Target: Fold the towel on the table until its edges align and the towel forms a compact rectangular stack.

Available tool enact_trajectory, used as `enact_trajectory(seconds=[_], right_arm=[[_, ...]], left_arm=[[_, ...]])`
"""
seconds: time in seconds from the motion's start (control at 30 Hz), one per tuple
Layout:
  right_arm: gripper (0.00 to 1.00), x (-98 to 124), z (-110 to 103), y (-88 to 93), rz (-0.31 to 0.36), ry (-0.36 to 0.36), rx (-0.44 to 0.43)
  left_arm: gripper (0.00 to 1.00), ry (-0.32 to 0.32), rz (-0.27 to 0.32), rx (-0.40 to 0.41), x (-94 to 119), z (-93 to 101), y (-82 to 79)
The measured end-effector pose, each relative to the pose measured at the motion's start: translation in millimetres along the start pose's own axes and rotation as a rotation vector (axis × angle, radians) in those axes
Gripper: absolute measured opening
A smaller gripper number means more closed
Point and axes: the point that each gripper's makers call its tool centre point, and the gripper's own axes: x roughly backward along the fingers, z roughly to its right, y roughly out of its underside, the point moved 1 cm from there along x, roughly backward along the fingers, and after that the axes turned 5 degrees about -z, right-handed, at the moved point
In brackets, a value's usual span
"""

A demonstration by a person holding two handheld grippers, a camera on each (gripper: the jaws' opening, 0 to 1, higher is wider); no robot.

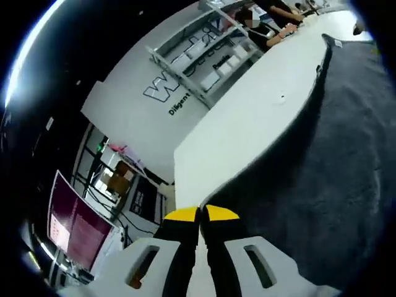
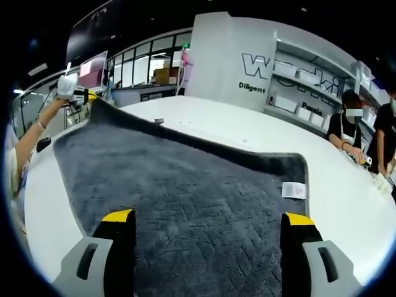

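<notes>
Left gripper (image 1: 199, 213) pinches the towel's corner while the right gripper (image 2: 209, 218) hangs wide apart above the cloth.

Yellow tips of the left gripper are pressed together on the dark edge of the grey towel (image 2: 185, 198), and in the right gripper view that same corner is lifted off the white worktop (image 2: 247, 133) at the far left, the rest lying flat and spread. It looks soft, thick-piled and limp, so it will likely sag and drape rather than hold a crease; best taken at corners and hems, matching the pair. A small white care label (image 2: 293, 189) sits at the far right corner, its print too small to read. Wall lettering (image 2: 252, 87) behind reads "Diligent", with larger letters above partly hidden.
</notes>
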Motion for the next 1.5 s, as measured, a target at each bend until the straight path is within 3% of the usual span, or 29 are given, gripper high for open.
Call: enact_trajectory(seconds=[0.13,0.4,0.7,0.8,0.93,1.1,1.5], right_arm=[[0.99,-1,-1,0.0,-0.003,-0.001,0.004],[0.99,-3,-4,3.0,-0.015,-0.004,0.012],[0.99,-4,-5,6.2,-0.025,-0.005,0.016],[0.99,-5,-5,6.6,-0.026,-0.005,0.017],[0.99,-5,-5,7.4,-0.028,-0.004,0.016],[0.99,-5,-5,7.9,-0.031,-0.003,0.018],[0.99,-6,-5,9.5,-0.038,-0.003,0.016]], left_arm=[[0.03,-0.016,-0.019,-0.023,-15,-0.8,-1.5],[0.03,-0.029,-0.061,-0.012,-40,9.6,12.2],[0.06,-0.012,-0.070,0.043,-49,23.1,29.2],[0.12,-0.009,-0.074,0.072,-51,23.4,35.3],[0.27,-0.009,-0.065,0.112,-47,24.4,38.7],[0.36,-0.011,-0.064,0.158,-50,18.4,44.2],[0.71,-0.116,-0.094,0.264,-66,-7.7,59.6]])
